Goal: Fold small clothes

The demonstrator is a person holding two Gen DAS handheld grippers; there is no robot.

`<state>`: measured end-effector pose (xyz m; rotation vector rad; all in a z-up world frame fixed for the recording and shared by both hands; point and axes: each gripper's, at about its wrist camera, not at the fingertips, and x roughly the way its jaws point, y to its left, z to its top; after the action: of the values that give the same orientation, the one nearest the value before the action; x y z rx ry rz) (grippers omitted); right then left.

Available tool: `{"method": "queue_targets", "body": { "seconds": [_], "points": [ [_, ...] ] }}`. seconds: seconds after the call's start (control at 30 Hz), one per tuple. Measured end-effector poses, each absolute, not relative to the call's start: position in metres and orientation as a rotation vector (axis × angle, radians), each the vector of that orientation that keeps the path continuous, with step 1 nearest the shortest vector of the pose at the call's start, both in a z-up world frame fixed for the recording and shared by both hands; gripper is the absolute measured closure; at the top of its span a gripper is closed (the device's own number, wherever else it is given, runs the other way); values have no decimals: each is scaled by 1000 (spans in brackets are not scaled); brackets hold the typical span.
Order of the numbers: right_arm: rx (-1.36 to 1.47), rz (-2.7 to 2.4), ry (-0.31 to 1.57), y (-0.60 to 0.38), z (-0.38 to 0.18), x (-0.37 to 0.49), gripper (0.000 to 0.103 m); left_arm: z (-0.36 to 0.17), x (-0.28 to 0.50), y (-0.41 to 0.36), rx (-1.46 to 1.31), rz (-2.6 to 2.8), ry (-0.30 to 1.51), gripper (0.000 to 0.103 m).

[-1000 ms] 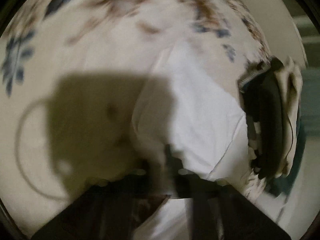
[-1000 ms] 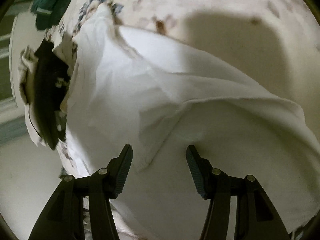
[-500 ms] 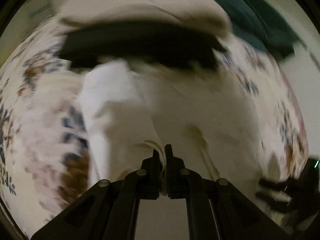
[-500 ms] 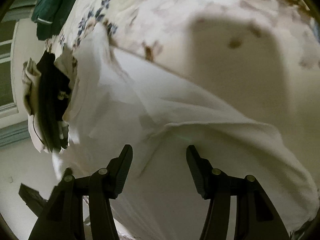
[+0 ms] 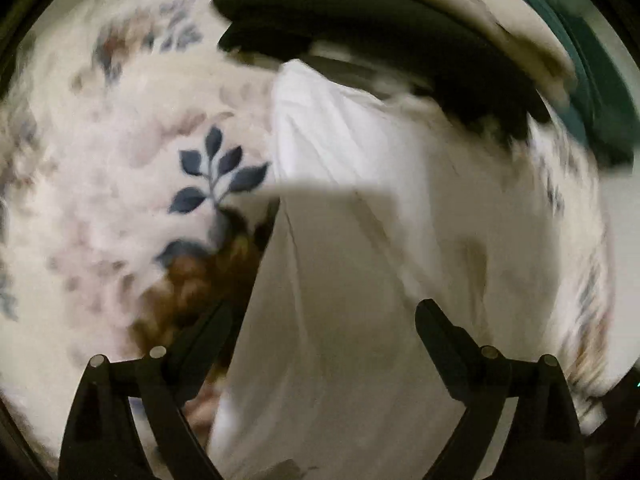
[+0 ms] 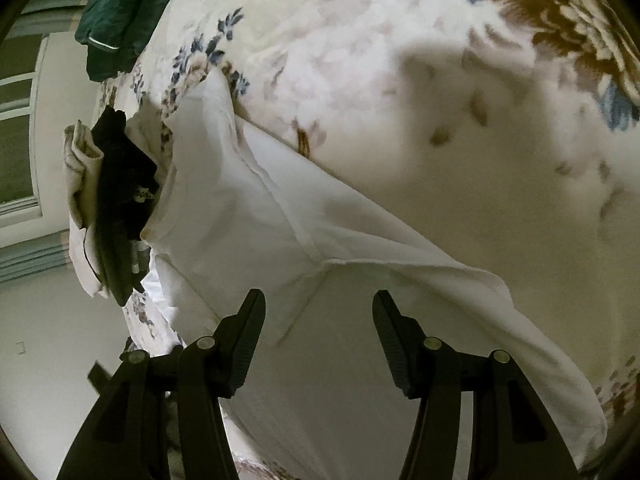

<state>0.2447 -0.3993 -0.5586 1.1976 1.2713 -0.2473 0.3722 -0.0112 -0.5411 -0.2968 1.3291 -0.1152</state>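
Note:
A white garment (image 5: 360, 240) lies on a floral bedspread (image 5: 100, 200), partly folded over itself. My left gripper (image 5: 324, 320) is open just above the garment's near part, holding nothing. In the right wrist view the same white garment (image 6: 280, 232) spreads out with a seam running across it. My right gripper (image 6: 318, 312) is open and empty, hovering over the garment's near edge.
A stack of folded clothes, black (image 6: 120, 184) and cream (image 6: 80, 160), sits at the garment's far end; it also shows in the left wrist view (image 5: 360, 24). A dark green garment (image 6: 116, 12) lies beyond it. The bed edge and the floor (image 6: 48, 360) are at the left.
My left gripper was shut on a fold of the white garment half a second ago; it has opened and let the cloth go. The right gripper stayed open, drifting slightly.

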Motion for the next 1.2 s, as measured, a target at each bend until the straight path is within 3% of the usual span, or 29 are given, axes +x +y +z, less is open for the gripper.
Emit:
{"method": "queue_targets", "body": {
  "seconds": [0.17, 0.47, 0.63, 0.83, 1.0, 1.03, 1.07, 1.1, 1.13, 1.2],
  "points": [
    [1218, -276, 1260, -403, -559, 243, 45, -564, 422, -19, -494, -173, 1327, 11],
    [1145, -350, 1291, -409, -551, 244, 45, -555, 420, -100, -148, -164, 1341, 11],
    [904, -224, 1324, -378, -516, 285, 45, -531, 398, -25, -143, 16, 1257, 11],
    [755, 24, 1345, -304, -512, 366, 45, -527, 410, 91, -456, 72, 1239, 11],
    [730, 130, 1360, -251, -535, 423, 45, -556, 458, 65, -606, -202, 1323, 11],
    [743, 131, 1369, -244, -542, 433, 45, -560, 466, 56, -571, -221, 1329, 14],
    [753, 129, 1376, -240, -546, 439, 45, -562, 470, 52, -545, -227, 1323, 24],
    [758, 124, 1379, -237, -547, 442, 45, -563, 474, 49, -505, -223, 1307, 72],
    [763, 120, 1382, -234, -550, 444, 45, -563, 478, 50, -474, -212, 1311, 100],
    [763, 124, 1387, -230, -550, 446, 45, -558, 488, 59, -453, -210, 1282, 100]
  ]
}}
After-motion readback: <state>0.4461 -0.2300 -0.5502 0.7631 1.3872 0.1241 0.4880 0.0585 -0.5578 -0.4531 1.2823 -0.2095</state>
